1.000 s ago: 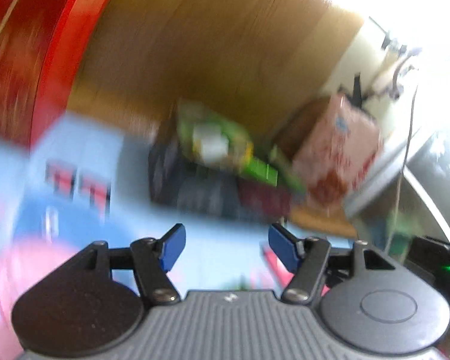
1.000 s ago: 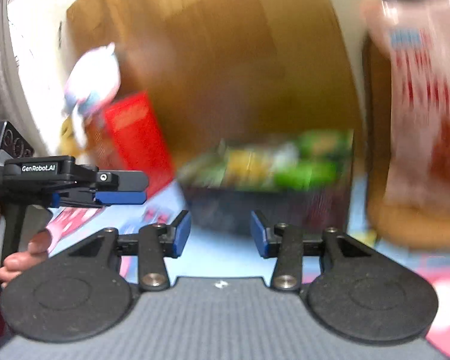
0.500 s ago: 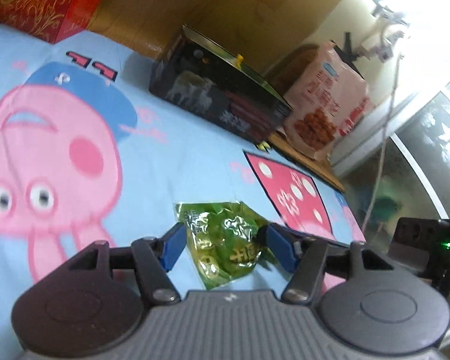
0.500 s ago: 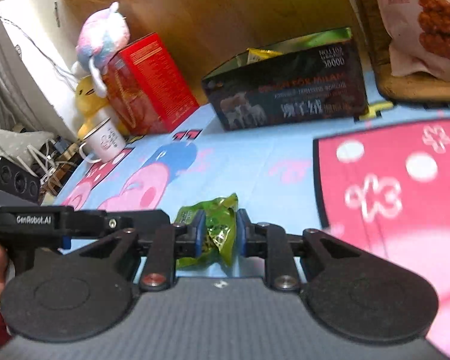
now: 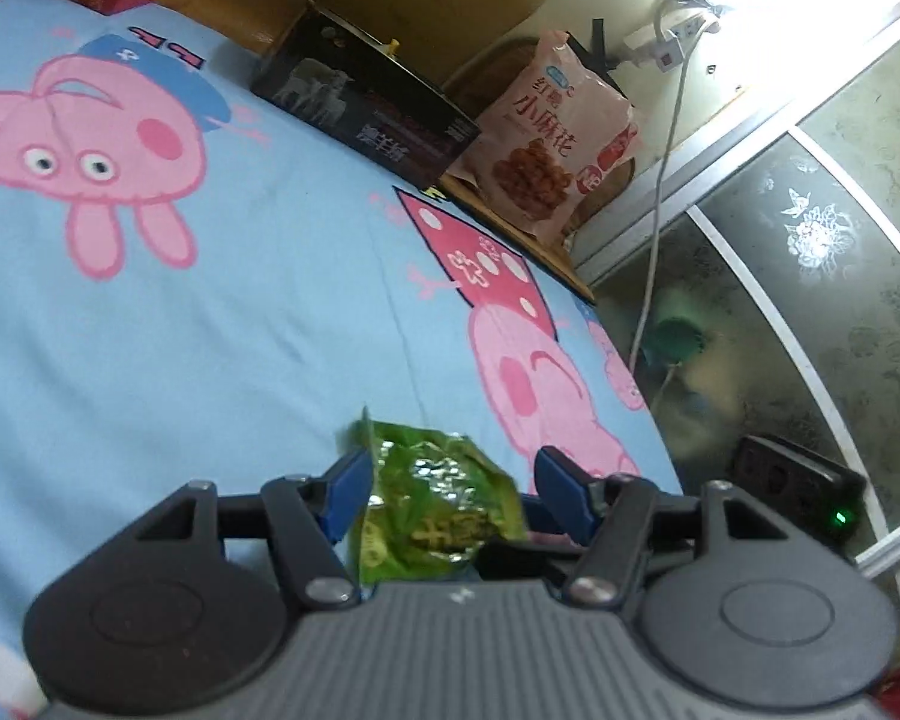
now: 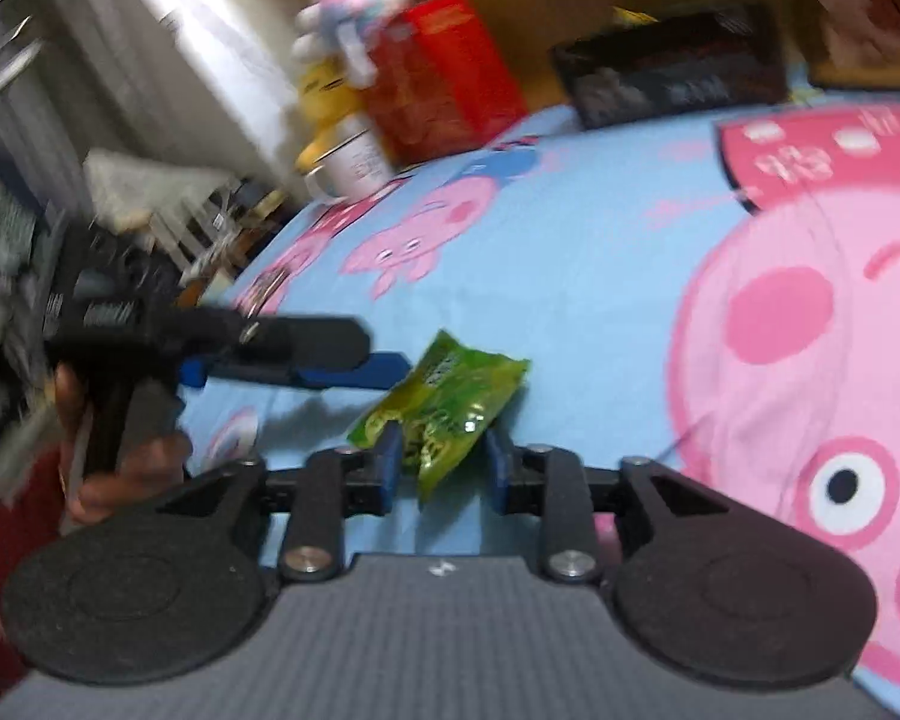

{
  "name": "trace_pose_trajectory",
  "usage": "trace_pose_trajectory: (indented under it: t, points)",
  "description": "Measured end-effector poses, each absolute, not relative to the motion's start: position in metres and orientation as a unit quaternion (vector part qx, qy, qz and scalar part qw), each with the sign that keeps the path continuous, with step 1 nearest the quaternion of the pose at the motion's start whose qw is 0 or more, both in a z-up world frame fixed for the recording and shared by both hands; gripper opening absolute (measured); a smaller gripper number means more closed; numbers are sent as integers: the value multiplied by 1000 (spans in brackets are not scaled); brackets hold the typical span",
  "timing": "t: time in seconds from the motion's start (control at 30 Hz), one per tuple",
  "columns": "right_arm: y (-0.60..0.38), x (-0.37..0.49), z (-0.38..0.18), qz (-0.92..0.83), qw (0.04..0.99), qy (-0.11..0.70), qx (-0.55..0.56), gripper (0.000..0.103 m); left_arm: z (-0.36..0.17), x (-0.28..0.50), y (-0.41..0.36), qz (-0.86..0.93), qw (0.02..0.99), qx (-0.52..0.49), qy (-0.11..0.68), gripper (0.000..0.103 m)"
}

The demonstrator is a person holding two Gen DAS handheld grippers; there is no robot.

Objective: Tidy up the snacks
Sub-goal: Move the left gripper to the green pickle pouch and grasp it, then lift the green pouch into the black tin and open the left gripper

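Observation:
A green foil snack packet [image 5: 438,498] is just above a blue cartoon-pig sheet [image 5: 210,330]. It sits between the fingers of my left gripper [image 5: 450,465]; the left pad touches its edge and the right pad stands clear. In the right wrist view the packet [image 6: 450,396] also reaches between the pads of my right gripper [image 6: 441,450], whose jaws are opening. My left gripper [image 6: 384,354] comes in from the left there, held by a hand [image 6: 120,468]. An open black box [image 5: 366,108] with snacks inside stands at the far edge of the sheet.
A pink bag of fried twists [image 5: 546,138] leans beside the black box. A red box [image 6: 444,78], a white mug [image 6: 354,165] and plush toys [image 6: 354,6] stand at the far left. A power strip [image 5: 798,480] lies off the sheet's right edge.
Both grippers swung away from the black box and back over the sheet. The right gripper's jaws were shut on the green packet half a second ago and now stand wider apart.

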State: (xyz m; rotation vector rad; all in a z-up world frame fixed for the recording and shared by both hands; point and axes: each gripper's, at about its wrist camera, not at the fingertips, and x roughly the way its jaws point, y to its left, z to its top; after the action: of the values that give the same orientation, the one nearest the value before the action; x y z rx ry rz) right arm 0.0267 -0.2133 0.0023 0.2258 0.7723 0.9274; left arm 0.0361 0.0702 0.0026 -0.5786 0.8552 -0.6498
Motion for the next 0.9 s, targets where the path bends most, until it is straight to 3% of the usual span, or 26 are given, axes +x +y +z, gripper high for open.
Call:
trace_pose_trajectory:
  t: [0.17,0.23,0.3,0.4,0.6,0.73,0.9]
  points:
    - [-203,20,3,433,831,341,77,45,-3,30,76,-304,811,-286,410,60]
    - [-201,20,1,429,833,341,76,31,-4,26,78,-303,813,-286,406,64]
    - [-205,21,-2,432,828,346,91,30,-4,24,81,-305,811,-294,405,67]
    - [-218,35,-12,440,789,386,186,24,-4,23,88,-302,810,-303,402,70]
    - [-239,61,-31,445,712,413,354,23,-1,24,99,-325,791,-344,387,70]
    - [-239,68,-26,448,709,399,371,23,6,27,97,-328,800,-330,378,38]
    - [-239,77,-14,460,721,385,347,23,10,42,101,-332,802,-326,375,34]
